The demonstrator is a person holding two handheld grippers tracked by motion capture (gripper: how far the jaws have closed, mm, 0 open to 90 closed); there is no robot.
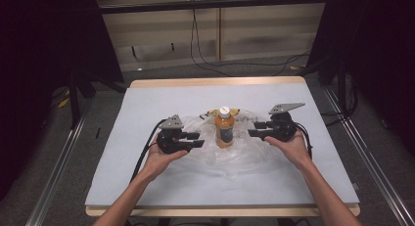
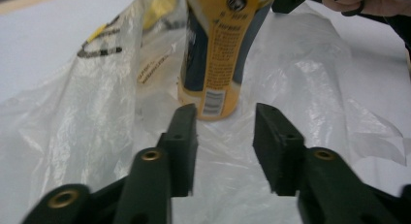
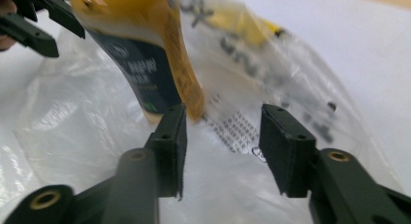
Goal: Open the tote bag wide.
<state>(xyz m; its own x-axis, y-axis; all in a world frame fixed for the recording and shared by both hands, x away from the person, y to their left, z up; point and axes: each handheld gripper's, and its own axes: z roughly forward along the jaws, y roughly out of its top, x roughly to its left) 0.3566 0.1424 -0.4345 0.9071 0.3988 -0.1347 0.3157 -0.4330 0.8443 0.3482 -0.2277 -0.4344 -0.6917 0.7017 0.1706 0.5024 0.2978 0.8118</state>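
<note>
A: Orange bottle (image 1: 224,128) stands upright at the centre of the high view, on the clear bag (image 1: 235,155) spread over the table (image 1: 147,96). What do you see at your left gripper (image 1: 197,139)?

B: Jaws apart, nothing between them. In the left gripper view the bottle (image 2: 220,49) sits just beyond the fingertips, at the top centre.

A: And your right gripper (image 1: 254,128)?

B: Also parted and empty. In its own view the bottle (image 3: 140,49) leans across the upper left, and printed bag film (image 3: 252,78) lies ahead of the jaws.

A: Then you are probably about to work the bag up around the bottle. Pinch only film, low and to each side of the base, not the bottle itself.

B: So I keep both grippers level?

A: Yes. Lift the two sides evenly, or you may tip the bottle. Close gently; thin plastic likely slips or tears if you snatch it.
</note>
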